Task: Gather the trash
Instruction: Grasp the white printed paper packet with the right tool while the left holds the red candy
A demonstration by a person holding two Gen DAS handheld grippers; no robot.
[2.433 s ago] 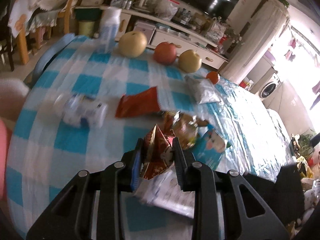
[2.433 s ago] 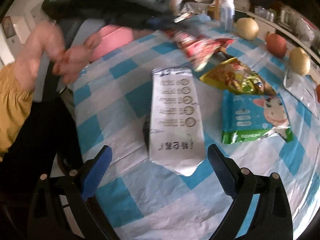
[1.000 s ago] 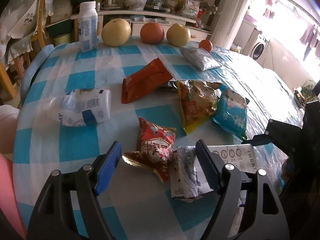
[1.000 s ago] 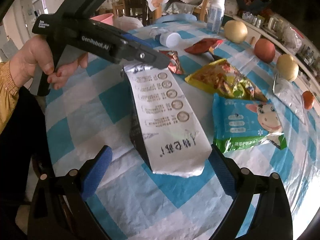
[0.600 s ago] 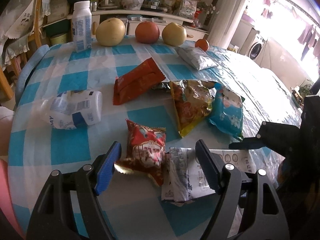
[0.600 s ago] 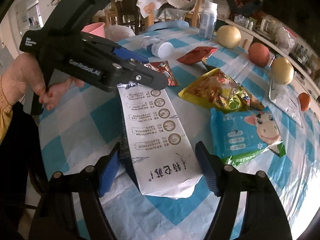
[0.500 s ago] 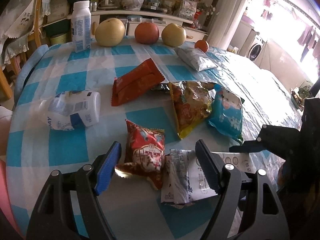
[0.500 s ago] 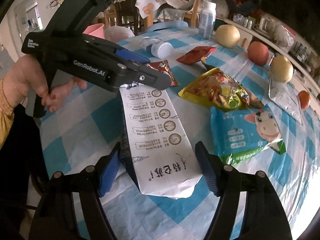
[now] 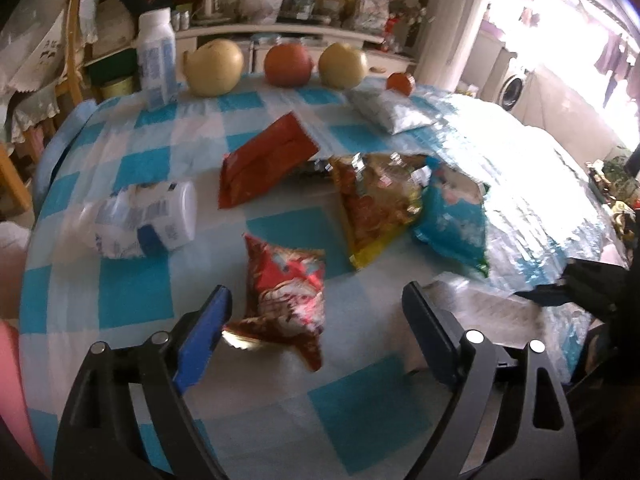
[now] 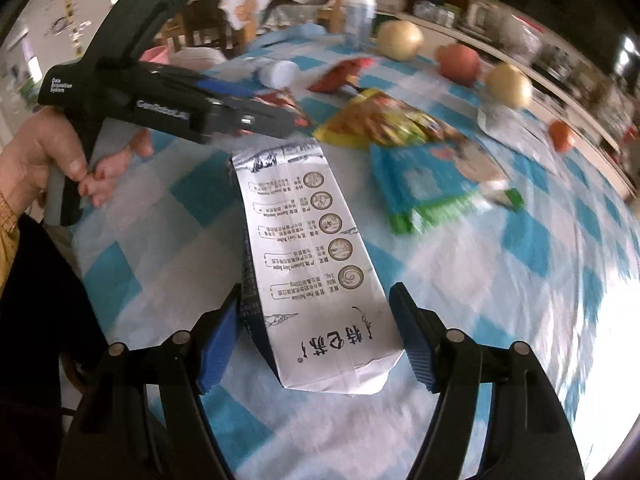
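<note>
Several snack wrappers lie on the blue-checked tablecloth (image 9: 136, 300). A small red packet (image 9: 286, 292) lies between the open jaws of my left gripper (image 9: 316, 320). A long white printed pouch (image 10: 316, 280) lies flat with its near end between the open jaws of my right gripper (image 10: 320, 336); it also shows in the left wrist view (image 9: 488, 304). Further off lie a red-orange bag (image 9: 264, 164), a yellow bag (image 9: 376, 204) and a blue-green bag (image 9: 452, 220). The left gripper body (image 10: 168, 108) shows in the right wrist view, above the pouch's far end.
A toppled plastic bottle (image 9: 148, 220) lies left. A standing milk bottle (image 9: 156, 60), two pears (image 9: 214, 68), an apple (image 9: 288, 65), a small orange (image 9: 400, 82) and a silver packet (image 9: 390, 112) sit at the far edge. A pink bin (image 9: 16, 392) stands at the left.
My left gripper has let go of the red packet, opened and drawn back off the white pouch's end. My right gripper has moved forward so the pouch's near end sits between its jaws.
</note>
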